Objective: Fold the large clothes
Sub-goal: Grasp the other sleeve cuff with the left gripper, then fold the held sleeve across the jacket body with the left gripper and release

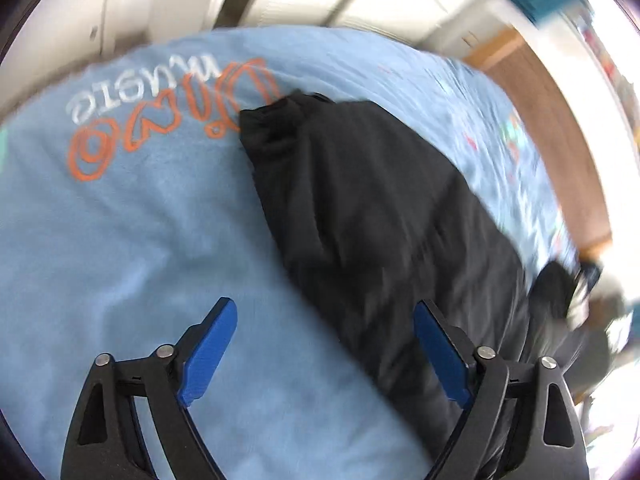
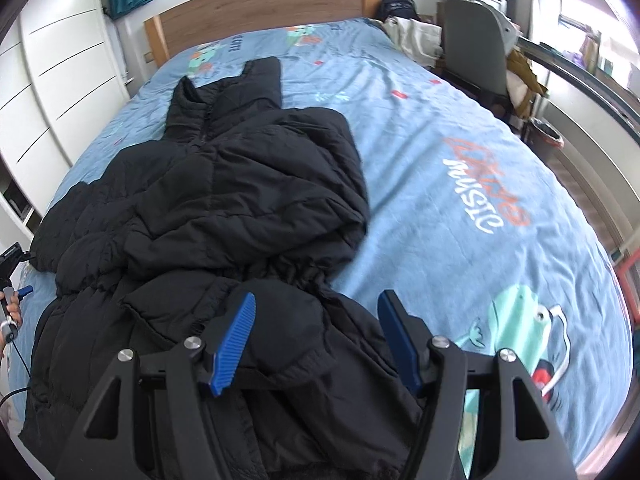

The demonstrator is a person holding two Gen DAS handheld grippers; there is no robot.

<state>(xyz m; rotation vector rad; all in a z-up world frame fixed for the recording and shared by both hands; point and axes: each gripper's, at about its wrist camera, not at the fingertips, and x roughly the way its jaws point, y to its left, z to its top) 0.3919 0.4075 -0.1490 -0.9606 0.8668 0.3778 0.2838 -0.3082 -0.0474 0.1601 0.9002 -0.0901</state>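
A large black puffer jacket (image 2: 224, 208) lies on a blue printed bedspread (image 2: 460, 128), collar toward the headboard, one side folded over onto the body. My right gripper (image 2: 316, 304) is open and empty, hovering just above the jacket's lower part. In the left wrist view, which is blurred, the jacket (image 1: 380, 208) runs diagonally across the bedspread (image 1: 100, 248). My left gripper (image 1: 324, 316) is open and empty above the jacket's edge; its right finger is over the black fabric, its left over the bedspread.
A wooden headboard (image 2: 260, 4) stands at the far end. White wardrobe doors (image 2: 60, 72) line the left side. A grey chair (image 2: 476, 44) with clothes and a window sill are at the right. The left gripper also shows at the left edge (image 2: 12, 300).
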